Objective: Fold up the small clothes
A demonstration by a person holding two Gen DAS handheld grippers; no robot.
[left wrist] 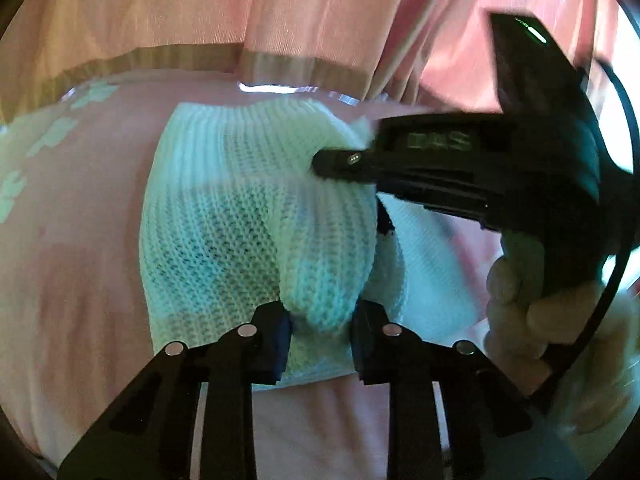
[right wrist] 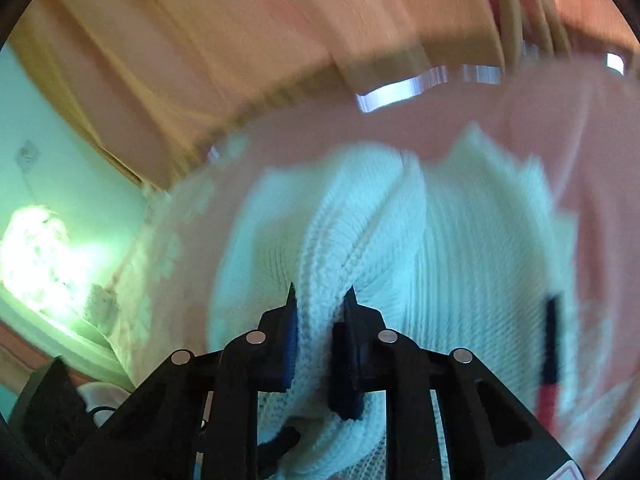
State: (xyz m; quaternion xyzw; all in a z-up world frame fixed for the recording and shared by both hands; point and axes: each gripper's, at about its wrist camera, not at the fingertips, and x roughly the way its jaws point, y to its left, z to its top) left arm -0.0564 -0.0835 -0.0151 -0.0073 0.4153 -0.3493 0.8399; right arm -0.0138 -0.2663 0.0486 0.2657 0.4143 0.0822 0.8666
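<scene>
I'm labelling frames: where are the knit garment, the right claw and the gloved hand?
knit garment [left wrist: 224, 216], left wrist view, ribbed middle.
right claw [right wrist: 320, 300], right wrist view, between its fingertips.
gloved hand [left wrist: 516, 292], left wrist view, knuckles.

left: bare cloth [left wrist: 80, 208] | right: right tool [left wrist: 344, 164] over knit [left wrist: 224, 216]

A small white knitted garment with ribbed bands [left wrist: 224, 216] lies rumpled on the pink-covered worktop [left wrist: 80, 240], one fold bunched upward at its near edge, another raised ridge [right wrist: 320, 320] in the right wrist view.
</scene>
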